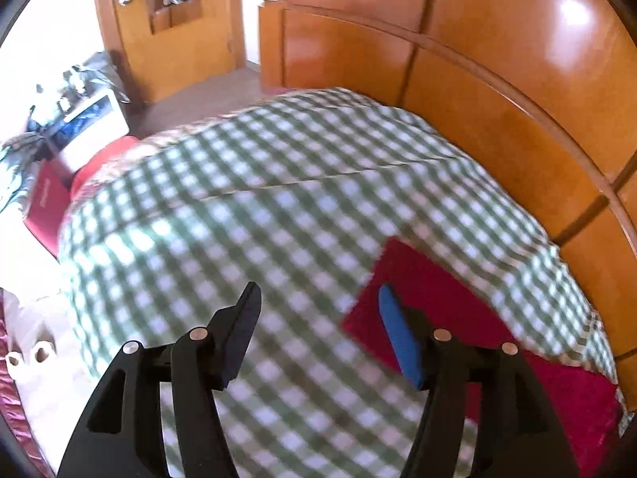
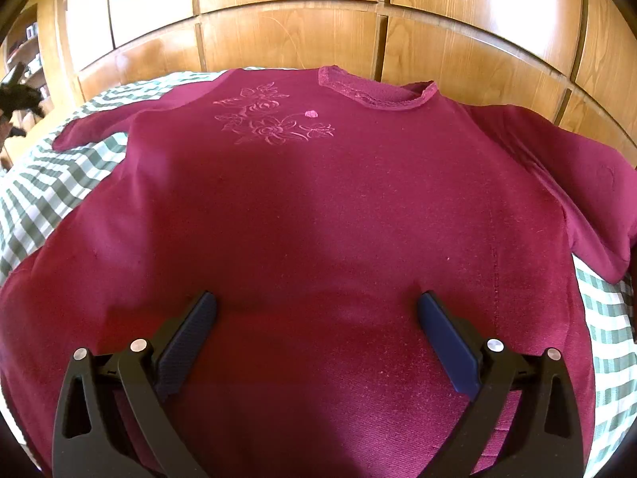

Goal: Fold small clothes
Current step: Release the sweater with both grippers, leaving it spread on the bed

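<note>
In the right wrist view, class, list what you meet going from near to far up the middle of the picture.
Right gripper → plain front of the maroon top → flower embroidery → neckline → wooden headboard.

No readable text; faint marks on the red box (image 1: 45,203) stay illegible.

Shirt (image 2: 318,219) lies flat on my bed (image 2: 47,191), neck toward the headboard (image 2: 290,40) behind it, sleeves out to both sides. My right gripper (image 2: 316,306) above its lower half; my left gripper (image 1: 318,294) over the bedcover, left of the shirt.
</note>
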`<act>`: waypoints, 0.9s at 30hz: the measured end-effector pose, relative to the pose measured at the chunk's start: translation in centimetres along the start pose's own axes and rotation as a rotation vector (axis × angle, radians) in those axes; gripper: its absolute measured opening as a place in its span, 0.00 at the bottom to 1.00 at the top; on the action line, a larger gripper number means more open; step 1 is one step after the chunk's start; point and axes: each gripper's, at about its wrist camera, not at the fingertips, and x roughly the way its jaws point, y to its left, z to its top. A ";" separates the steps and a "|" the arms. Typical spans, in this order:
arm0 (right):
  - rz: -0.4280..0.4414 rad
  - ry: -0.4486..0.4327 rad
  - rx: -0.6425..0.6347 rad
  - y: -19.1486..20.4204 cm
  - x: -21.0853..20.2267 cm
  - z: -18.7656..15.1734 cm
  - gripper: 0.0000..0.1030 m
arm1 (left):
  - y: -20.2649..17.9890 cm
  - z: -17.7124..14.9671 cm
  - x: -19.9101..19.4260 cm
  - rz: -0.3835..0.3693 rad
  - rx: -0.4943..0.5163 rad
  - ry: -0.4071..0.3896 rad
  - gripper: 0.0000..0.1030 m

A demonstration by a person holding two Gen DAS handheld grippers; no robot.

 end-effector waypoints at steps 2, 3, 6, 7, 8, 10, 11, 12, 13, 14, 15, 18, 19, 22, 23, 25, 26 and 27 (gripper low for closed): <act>-0.001 0.000 -0.001 0.0 0.0 0.0 0.97 | 1.7 -0.5 0.4 -0.006 -0.013 0.020 0.60; -0.001 0.000 0.000 0.0 0.0 0.0 0.97 | 2.5 -1.0 1.3 -0.040 -0.035 0.054 0.61; -0.002 0.000 0.000 0.0 0.0 0.0 0.97 | 3.1 -2.4 3.0 -0.137 -0.102 0.113 0.66; -0.002 0.000 0.000 0.0 0.0 0.0 0.97 | 3.0 -2.8 3.5 -0.152 -0.114 0.125 0.68; -0.002 0.000 0.000 0.0 0.0 0.0 0.97 | 2.5 -3.2 4.3 -0.166 -0.114 0.147 0.68; -0.003 0.001 -0.001 0.0 0.0 0.0 0.97 | 1.3 -3.8 5.2 -0.139 -0.087 0.169 0.68; -0.004 0.001 -0.001 0.0 0.0 0.0 0.97 | 0.6 -4.0 5.6 -0.108 -0.066 0.167 0.67; -0.004 0.001 -0.001 0.0 0.0 0.0 0.97 | -0.2 -4.2 6.0 -0.059 -0.027 0.154 0.67; -0.004 0.001 -0.001 0.0 0.0 0.0 0.97 | -0.9 -4.4 6.2 -0.006 0.015 0.140 0.63; -0.003 0.000 -0.001 0.0 0.0 0.0 0.97 | -1.5 -4.7 6.5 0.064 0.061 0.129 0.59; -0.002 0.000 0.000 0.0 0.0 0.0 0.97 | -1.8 -5.1 6.8 0.112 0.090 0.121 0.59; -0.001 -0.001 0.001 0.0 0.0 0.0 0.97 | -1.1 -5.8 6.1 0.137 0.056 0.106 0.51; 0.001 -0.002 0.002 -0.1 0.0 0.0 0.97 | -0.8 -6.2 5.6 0.144 0.056 0.102 0.48; 0.005 -0.003 0.005 -0.2 0.0 0.0 0.97 | 0.4 -8.0 3.7 0.156 0.056 0.088 0.45; 0.006 -0.004 0.007 -0.2 0.0 0.0 0.97 | 1.0 -8.6 3.0 0.144 0.041 0.086 0.44; 0.007 -0.004 0.008 -0.2 -0.1 0.0 0.97 | 1.5 -9.5 1.6 0.115 0.020 0.074 0.43; 0.008 -0.003 0.008 -0.2 -0.1 0.0 0.97 | 1.5 -10.0 0.9 0.104 0.023 0.063 0.43; 0.010 -0.001 0.010 -0.3 -0.1 0.0 0.97 | 1.2 -10.3 0.4 0.089 0.032 0.048 0.44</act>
